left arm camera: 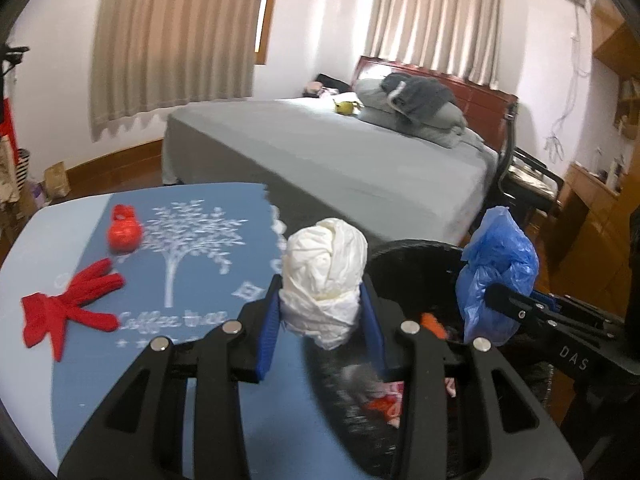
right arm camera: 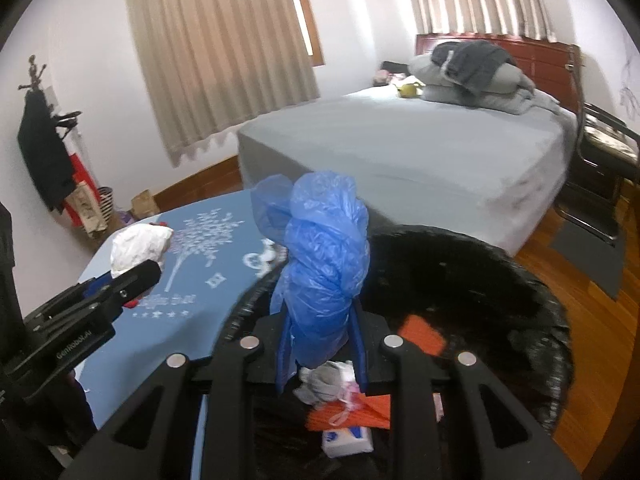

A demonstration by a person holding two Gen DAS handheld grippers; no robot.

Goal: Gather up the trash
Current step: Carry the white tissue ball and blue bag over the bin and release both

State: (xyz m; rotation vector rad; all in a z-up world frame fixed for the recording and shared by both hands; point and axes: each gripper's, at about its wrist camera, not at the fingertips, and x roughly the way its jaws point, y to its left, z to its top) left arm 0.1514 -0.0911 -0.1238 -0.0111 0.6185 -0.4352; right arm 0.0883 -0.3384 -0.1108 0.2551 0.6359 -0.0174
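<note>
Left gripper [left arm camera: 320, 312]: angled downward and forward, its fingers [left arm camera: 267, 332] clamped on a crumpled white plastic wad [left arm camera: 324, 276]; the wad stands up between the pads and bulges above the fingertips; its lower end hangs just below the grip. Beneath and to the right of these fingers lies the black bin [left arm camera: 404, 258], lined with a dark bag; the wad sits at the bin's near-left rim, at the boundary between bin and table [left arm camera: 72, 220].

Right gripper [right arm camera: 320, 340]: likewise pitched downward, fingers [right arm camera: 283, 356] clenched on a crumpled blue plastic bag [right arm camera: 324, 264]; the bag rises well above the fingertips, twisted and upright; it is held over the bin [right arm camera: 500, 280] interior. Directly below these fingers, inside the bin: orange paper [right arm camera: 420, 336], a grey-white crumpled scrap [right arm camera: 328, 380], a white packet with blue print [right arm camera: 347, 438].

Relative placing: the two grippers stand side by side, near one another, the left one seen at the left of the right wrist view; the blue bag appears to the right of the left fingers in the left wrist view.

To the left of the left fingers, on the blue tree-print cloth [left arm camera: 192, 248]: a red glove [left arm camera: 68, 308] lying flat, and beyond it a small red object [left arm camera: 125, 229], apart from each other; neither is touched.

Beyond both grippers: a bed [left arm camera: 340, 156] with grey sheet.
</note>
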